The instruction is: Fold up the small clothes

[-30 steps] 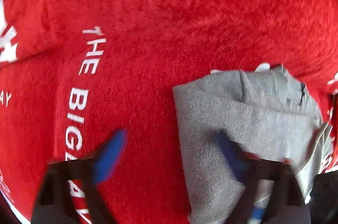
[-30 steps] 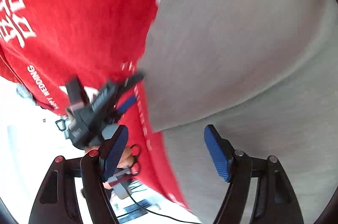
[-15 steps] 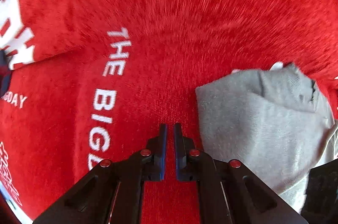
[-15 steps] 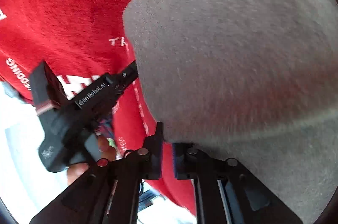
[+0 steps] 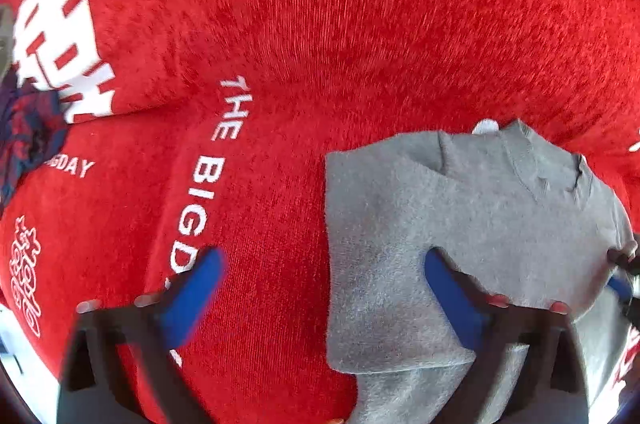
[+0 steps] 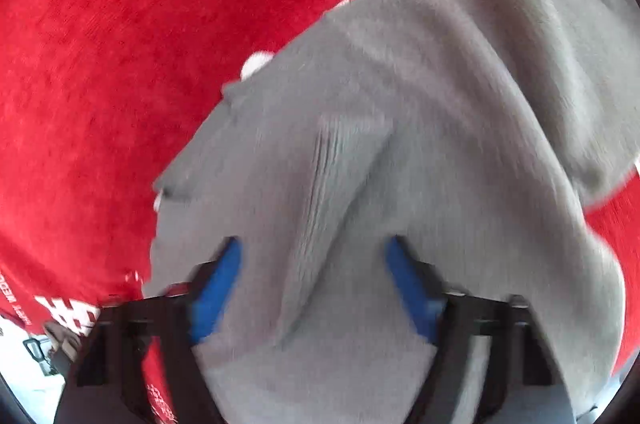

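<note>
The grey knit garment [image 5: 460, 224] lay partly folded on the red plush cloth [image 5: 320, 23] with white lettering, and the coming move seemed to turn on how its near-side edge ran against the two tools. In the left wrist view the left gripper [image 5: 320, 288] had its blue-padded jaws spread wide, with nothing between them: the garment's straight left edge ran roughly along the fingers' own direction and fell between them, so that one pad hovered over bare red cloth beside the words "THE BIG DAY" [image 5: 212, 175] while the other stood over the grey fabric. Whether that pad touched the knit could not be told. The garment's folded upper layers and neckline lay ahead and to the right of the left gripper. In the right wrist view the right gripper [image 6: 316, 284] was likewise spread and empty, but both its pads were over the garment, straddling a raised ridge of ribbed fabric that ran forward from the jaws. A loose flap rose at the far right of that view. By this reading the right gripper was the better placed on the cloth itself, while the left sat at its border, ready to take the edge. A dark patterned item [image 5: 28, 139] lay well apart at the left margin.
</note>
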### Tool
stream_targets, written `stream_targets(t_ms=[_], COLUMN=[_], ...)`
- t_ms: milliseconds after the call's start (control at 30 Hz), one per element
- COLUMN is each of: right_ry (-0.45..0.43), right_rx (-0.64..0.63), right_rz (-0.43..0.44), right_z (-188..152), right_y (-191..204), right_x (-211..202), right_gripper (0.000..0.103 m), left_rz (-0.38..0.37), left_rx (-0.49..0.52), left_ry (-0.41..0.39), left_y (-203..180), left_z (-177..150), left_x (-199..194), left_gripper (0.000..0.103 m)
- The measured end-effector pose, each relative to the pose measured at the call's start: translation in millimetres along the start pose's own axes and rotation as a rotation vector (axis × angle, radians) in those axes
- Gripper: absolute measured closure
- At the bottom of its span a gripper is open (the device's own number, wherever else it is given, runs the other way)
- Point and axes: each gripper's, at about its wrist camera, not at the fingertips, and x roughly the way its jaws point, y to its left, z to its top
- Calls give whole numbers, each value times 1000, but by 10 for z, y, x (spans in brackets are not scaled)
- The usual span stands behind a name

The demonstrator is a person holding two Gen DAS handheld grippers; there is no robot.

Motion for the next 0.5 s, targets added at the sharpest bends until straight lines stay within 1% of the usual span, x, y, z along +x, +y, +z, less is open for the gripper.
stream_targets(t_ms=[33, 100, 133, 167, 200, 233, 267, 300, 333, 367, 400, 433, 467, 500], right_ry=[-2, -41, -69, -100, -112, -103, -69, -42, 0, 21, 10, 4, -5, -20], right_rx=[-22, -97, -154, -224, -276, -298, -291, -278, -256, -232, -209, -202, -207, -205], right_rz=[-4, 53, 72, 74, 58, 43, 16, -6, -41, -63, -32, -53, -94, -142], right_z=[55, 74, 98, 97, 96, 79, 101, 90, 95, 96, 69, 56, 31, 3], right_y=[-18, 55, 115, 126, 191, 196, 113, 141, 64, -105, -261, -284, -319, -352], right_x=[-29, -158, -190, -264, -250, -207, -129, -45, 39, -16, -131, -172, -267, -346], right_gripper=[95, 95, 95, 95, 95, 95, 95, 95, 94, 94, 93, 87, 84, 83], left_rz=[-5, 5, 5, 2, -4, -11, -14, -4, 9, 27, 55, 100, 138, 156], left_rx=[0, -4, -4, -5, -2, 3, 11, 23, 35, 52, 67, 85, 101, 108], left_ry=[-5, -30, -37, -38, -30, -13, 9, 29, 41, 52, 59, 68, 76, 83], left_y=[-28, -82, -94, -101, -123, -149, -170, -198, -219, -239, -253, -261, -258, -244], left_z=[-18, -43, -58, -61, -67, -74, -88, -117, -145, -187, -229, -276, -322, -358], left_x=[-27, -48, -55, -48, -29, 10, 84, 141, 195, 251, 289, 331, 365, 396], left_gripper=[1, 1, 1, 1, 1, 1, 1, 1, 1, 1, 1, 1, 1, 1])
